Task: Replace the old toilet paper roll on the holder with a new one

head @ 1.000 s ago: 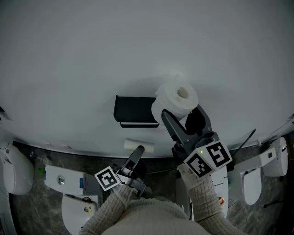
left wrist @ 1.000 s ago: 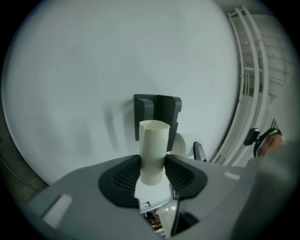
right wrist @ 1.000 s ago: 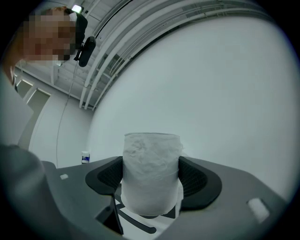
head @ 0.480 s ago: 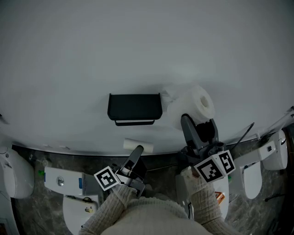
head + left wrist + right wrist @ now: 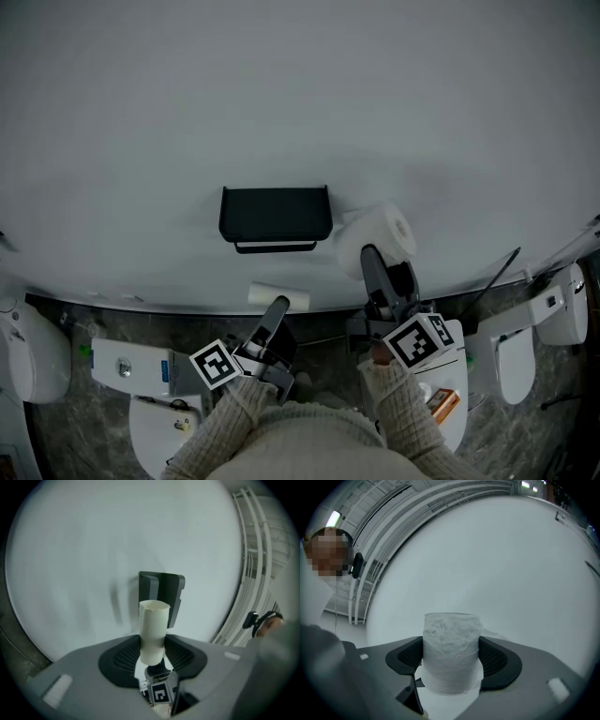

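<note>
A black toilet paper holder (image 5: 275, 217) hangs on the white wall with its bar bare; it also shows in the left gripper view as the holder (image 5: 161, 592) straight ahead. My left gripper (image 5: 278, 302) sits below it, shut on an empty cardboard tube (image 5: 278, 296), seen standing between the jaws as the tube (image 5: 153, 631). My right gripper (image 5: 380, 258) is just right of the holder and lower, shut on a full white paper roll (image 5: 377, 240). The roll (image 5: 451, 652) fills the space between its jaws.
Below the wall's edge lies a dark marbled floor with white toilets at the left (image 5: 33, 345) and right (image 5: 551, 323), and white fixtures (image 5: 141, 370) near my arms. A small orange box (image 5: 442, 402) rests on a white lid by my right sleeve.
My right gripper has carried the full roll away from the holder's right end, down and to the right, rolling as it went. The left gripper with the tube has stayed put.
</note>
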Tool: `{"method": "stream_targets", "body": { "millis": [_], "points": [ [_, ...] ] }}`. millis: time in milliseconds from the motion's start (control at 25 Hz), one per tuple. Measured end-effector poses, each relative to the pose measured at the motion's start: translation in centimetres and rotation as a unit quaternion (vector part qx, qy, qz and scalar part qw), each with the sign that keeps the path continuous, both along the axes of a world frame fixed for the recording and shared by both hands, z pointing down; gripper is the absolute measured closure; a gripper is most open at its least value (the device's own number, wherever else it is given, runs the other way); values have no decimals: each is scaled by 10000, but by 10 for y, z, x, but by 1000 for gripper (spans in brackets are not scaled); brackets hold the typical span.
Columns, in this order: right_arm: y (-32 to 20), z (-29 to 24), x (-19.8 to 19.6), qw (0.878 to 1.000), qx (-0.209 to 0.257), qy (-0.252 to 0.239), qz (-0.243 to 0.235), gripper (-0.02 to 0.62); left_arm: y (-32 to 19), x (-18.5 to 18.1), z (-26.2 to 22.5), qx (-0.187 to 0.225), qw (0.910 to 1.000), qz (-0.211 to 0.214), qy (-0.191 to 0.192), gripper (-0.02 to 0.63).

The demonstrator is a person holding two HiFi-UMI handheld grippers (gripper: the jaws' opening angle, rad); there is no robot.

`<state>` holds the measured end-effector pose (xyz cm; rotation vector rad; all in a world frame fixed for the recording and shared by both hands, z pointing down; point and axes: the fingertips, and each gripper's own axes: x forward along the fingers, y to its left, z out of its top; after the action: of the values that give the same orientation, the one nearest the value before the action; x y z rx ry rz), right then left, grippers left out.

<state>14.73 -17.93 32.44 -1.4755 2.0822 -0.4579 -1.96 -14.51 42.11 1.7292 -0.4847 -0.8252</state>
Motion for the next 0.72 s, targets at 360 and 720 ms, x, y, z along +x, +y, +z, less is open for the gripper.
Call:
{"method": "stream_targets", "body": {
  "millis": [360,720],
  "points": [
    [-19,30,-22,9964,-290,-758,-257,232,1,-17,3,-34,9998,-196,-32,453],
    [-32,46,-23,9858,-448,-1607,-182,232,1,-32,5,-69,9993,-362,-45,453]
  ]
}}
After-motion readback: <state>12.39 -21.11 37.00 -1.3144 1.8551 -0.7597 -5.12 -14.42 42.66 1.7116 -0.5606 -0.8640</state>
